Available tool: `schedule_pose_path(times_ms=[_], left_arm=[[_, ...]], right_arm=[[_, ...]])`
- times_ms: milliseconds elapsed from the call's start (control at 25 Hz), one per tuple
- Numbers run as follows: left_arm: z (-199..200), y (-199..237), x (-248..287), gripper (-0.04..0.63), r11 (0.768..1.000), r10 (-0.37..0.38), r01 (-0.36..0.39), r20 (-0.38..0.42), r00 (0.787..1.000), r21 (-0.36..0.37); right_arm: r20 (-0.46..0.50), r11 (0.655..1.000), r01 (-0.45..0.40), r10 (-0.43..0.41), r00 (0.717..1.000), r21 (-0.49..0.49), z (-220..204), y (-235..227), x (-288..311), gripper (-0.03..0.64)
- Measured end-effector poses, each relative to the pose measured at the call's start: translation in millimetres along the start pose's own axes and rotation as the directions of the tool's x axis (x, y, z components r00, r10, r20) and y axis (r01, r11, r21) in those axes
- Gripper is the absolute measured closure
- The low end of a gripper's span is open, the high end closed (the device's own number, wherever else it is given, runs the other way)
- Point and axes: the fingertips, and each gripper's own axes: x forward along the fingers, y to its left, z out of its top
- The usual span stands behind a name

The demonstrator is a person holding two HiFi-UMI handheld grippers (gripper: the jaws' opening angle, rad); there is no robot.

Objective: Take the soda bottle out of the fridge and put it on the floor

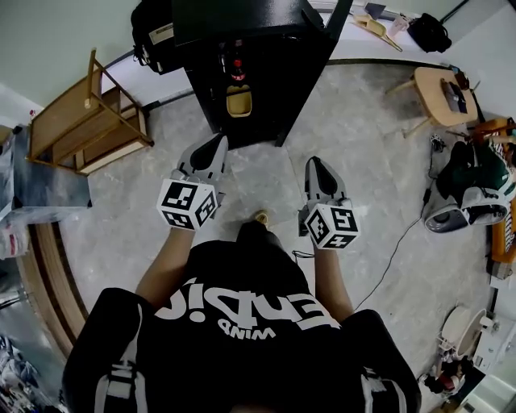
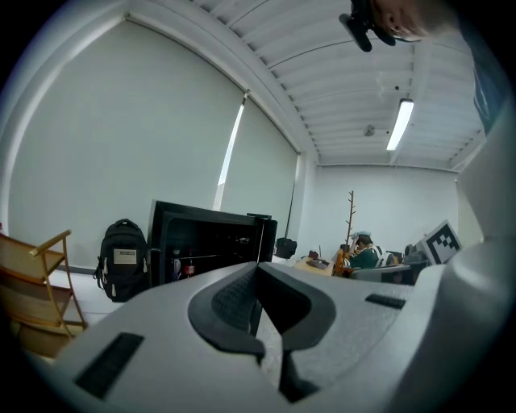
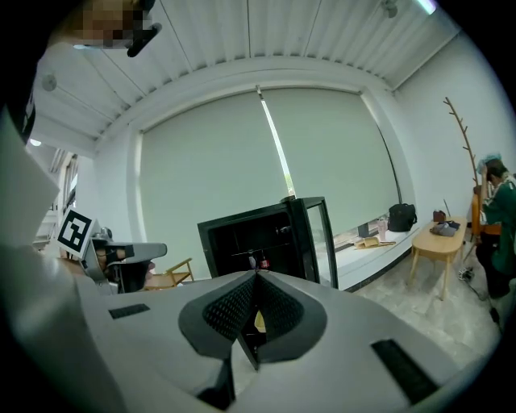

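The black fridge point(image 1: 250, 56) stands on the floor ahead with its door point(image 1: 337, 20) swung open to the right. A soda bottle with a red label point(image 1: 237, 68) stands on a shelf inside, above a yellow item point(image 1: 239, 101). My left gripper point(image 1: 219, 143) and right gripper point(image 1: 314, 161) are held side by side in front of the fridge, both shut and empty, well short of the bottle. In the left gripper view the shut jaws point(image 2: 258, 270) point at the fridge point(image 2: 210, 242) and bottle point(image 2: 189, 266). The right gripper point(image 3: 256, 278) faces the bottle point(image 3: 263, 262) too.
A wooden chair point(image 1: 85, 121) stands left of the fridge and a black backpack point(image 1: 153, 32) leans beside it. At the right are a round wooden table point(image 1: 443, 93), a seated person in green point(image 1: 472, 189) and a cable on the floor point(image 1: 395, 250).
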Motion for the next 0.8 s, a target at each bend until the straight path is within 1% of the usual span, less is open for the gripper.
schedule_pose_path(times_ms=[200, 320, 520, 800], left_arm=[[2, 8, 29, 0.589, 0.999, 0.048, -0.048, 0.003, 0.999, -0.014], [3, 11, 46, 0.589, 0.998, 0.061, -0.061, -0.005, 0.998, -0.007], [10, 27, 65, 0.589, 0.998, 0.061, -0.061, -0.006, 0.998, -0.003], [19, 43, 86, 0.589, 0.999, 0.043, -0.043, -0.005, 0.999, 0.016]], right_arm=[[-0.023, 0.999, -0.047, 0.047, 0.999, -0.004, 6, -19, 30, 0.594], [-0.033, 0.999, -0.055, 0.055, 0.998, -0.001, 8, -30, 46, 0.594], [-0.030, 0.998, -0.057, 0.058, 0.998, 0.001, 13, -29, 70, 0.594], [-0.018, 0.999, -0.036, 0.036, 0.999, 0.004, 25, -29, 89, 0.594]])
